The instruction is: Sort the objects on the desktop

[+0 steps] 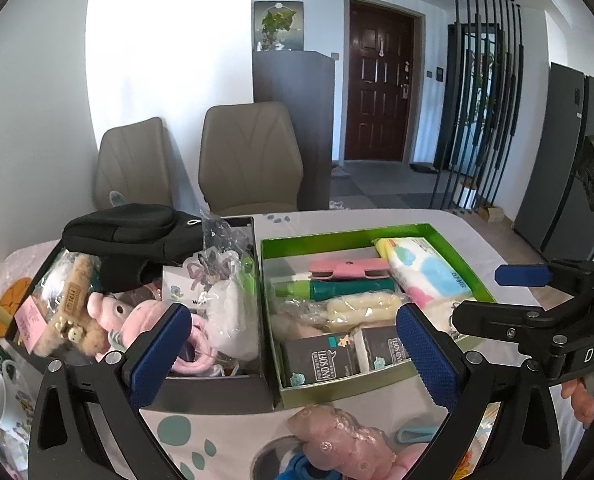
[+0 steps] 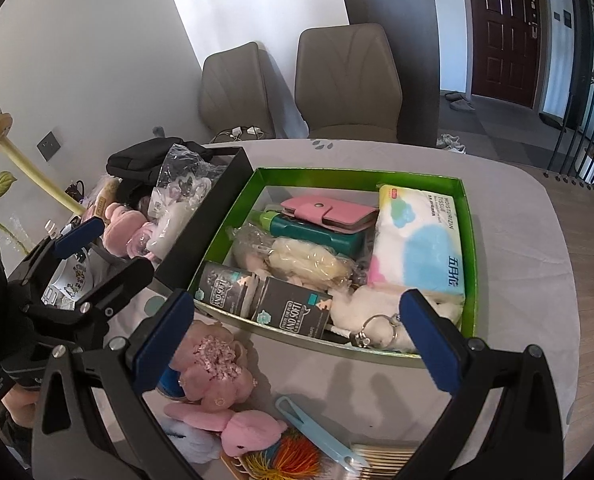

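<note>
Two boxes sit side by side on the desk (image 2: pixel 509 240), touching along one wall. The green box (image 2: pixel 468 216), at about 1 o'clock from the right gripper (image 2: pixel 297 332), holds a tissue pack (image 2: pixel 417 240) along its right wall with its long axis running front to back, a pink wallet (image 2: pixel 329 214) lying across the far end on top of a teal case (image 2: pixel 317 236), a bagged cream plush (image 2: pixel 305 260) in the middle, two dark "AND SOFT" packets (image 2: pixel 293 312) at the near wall, and a white furry keychain (image 2: pixel 373 312) in the near right corner. The black box (image 1: pixel 225 390), at 11 o'clock from the left gripper (image 1: pixel 293 352), is heaped: a black pouch (image 1: pixel 129 236) on top at the far end, a brown plush (image 1: pixel 73 320), pink plush toys (image 1: pixel 137 316) and clear bagged items (image 1: pixel 221 252). Loose on the desk at 6 o'clock lie a pink flower piece (image 2: pixel 213 368), a pink rabbit plush (image 2: pixel 245 428) and a light-blue clip (image 2: pixel 317 432), whose long axis slants from near right to far left. Both grippers hover over the near edge, jaws wide and empty.
</note>
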### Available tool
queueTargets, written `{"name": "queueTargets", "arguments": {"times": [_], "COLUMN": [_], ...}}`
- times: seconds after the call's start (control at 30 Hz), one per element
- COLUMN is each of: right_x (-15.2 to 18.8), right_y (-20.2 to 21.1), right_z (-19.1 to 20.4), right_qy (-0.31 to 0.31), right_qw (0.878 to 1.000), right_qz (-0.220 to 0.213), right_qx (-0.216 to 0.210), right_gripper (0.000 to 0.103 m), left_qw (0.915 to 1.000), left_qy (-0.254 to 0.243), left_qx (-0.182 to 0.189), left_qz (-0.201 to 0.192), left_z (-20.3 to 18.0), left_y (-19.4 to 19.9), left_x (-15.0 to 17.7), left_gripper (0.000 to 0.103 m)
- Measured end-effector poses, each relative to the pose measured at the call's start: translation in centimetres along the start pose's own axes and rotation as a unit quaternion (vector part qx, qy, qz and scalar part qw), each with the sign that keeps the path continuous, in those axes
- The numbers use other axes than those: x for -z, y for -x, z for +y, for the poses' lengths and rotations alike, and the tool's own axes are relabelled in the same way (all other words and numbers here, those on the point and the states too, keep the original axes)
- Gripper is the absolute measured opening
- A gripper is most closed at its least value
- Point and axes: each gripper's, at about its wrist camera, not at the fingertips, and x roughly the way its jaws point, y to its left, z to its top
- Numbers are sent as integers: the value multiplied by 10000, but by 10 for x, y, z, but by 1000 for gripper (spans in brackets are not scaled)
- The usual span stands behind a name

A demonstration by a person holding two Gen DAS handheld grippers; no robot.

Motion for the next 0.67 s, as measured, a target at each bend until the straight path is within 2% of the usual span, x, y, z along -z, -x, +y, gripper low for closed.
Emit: {"name": "queueTargets", "arguments": {"times": [0.67], "right_x": [-1], "right_y": [0], "right_z": [0], "right_qy": [-27], "right_qw": [10000], "right_qz": [-6], "right_qx": [18], "right_gripper": [103], "left_qw": [10000], "left_qy": [0], "left_qx": [26], "left_qz": [41], "left_z": [0], "left_y": [-2], "left_x": [1], "left_gripper": [102]}}
